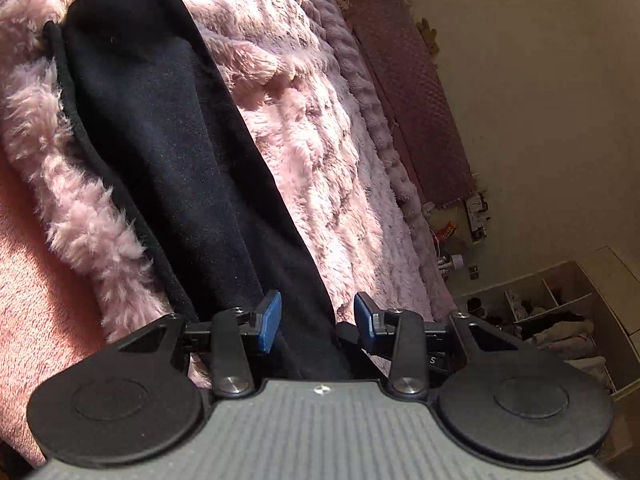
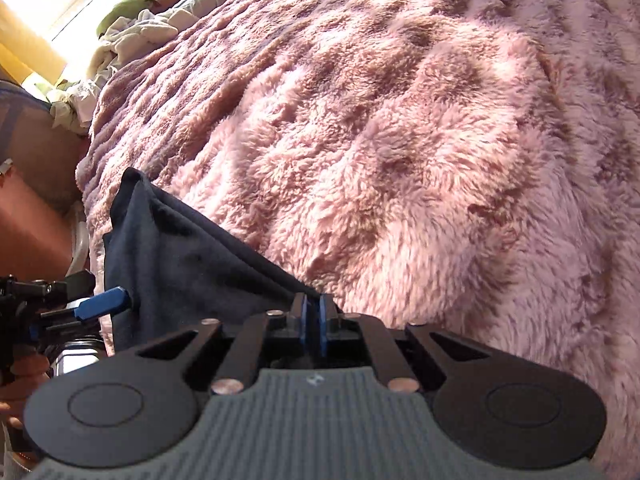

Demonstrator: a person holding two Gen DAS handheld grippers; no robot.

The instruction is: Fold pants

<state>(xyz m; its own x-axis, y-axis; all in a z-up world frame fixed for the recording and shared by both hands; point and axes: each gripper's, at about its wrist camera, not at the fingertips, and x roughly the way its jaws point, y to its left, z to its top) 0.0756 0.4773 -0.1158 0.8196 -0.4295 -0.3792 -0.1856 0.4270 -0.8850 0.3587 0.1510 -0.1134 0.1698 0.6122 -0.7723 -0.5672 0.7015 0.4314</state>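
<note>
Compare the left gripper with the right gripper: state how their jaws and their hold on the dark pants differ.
The left gripper has its jaws apart; the right gripper has its jaws shut. The left gripper's blue pads straddle the dark pants without pressing; the right gripper pinches an edge of the pants. Both have blue pads and work over the pink fluffy blanket.

The pants [image 1: 168, 152] are seen in black, almost dark navy where the sun falls; the shaggy blanket [image 1: 320, 152] is coloured pale pink with darker mauve streaks; a plain salmon-pink cloth [image 1: 36, 264] is shown beside it; the pads [image 1: 269, 318] of the left gripper [image 1: 318, 316] are blue, its body black and ribbed grey; the wall [image 1: 540, 100] is painted cream.
</note>
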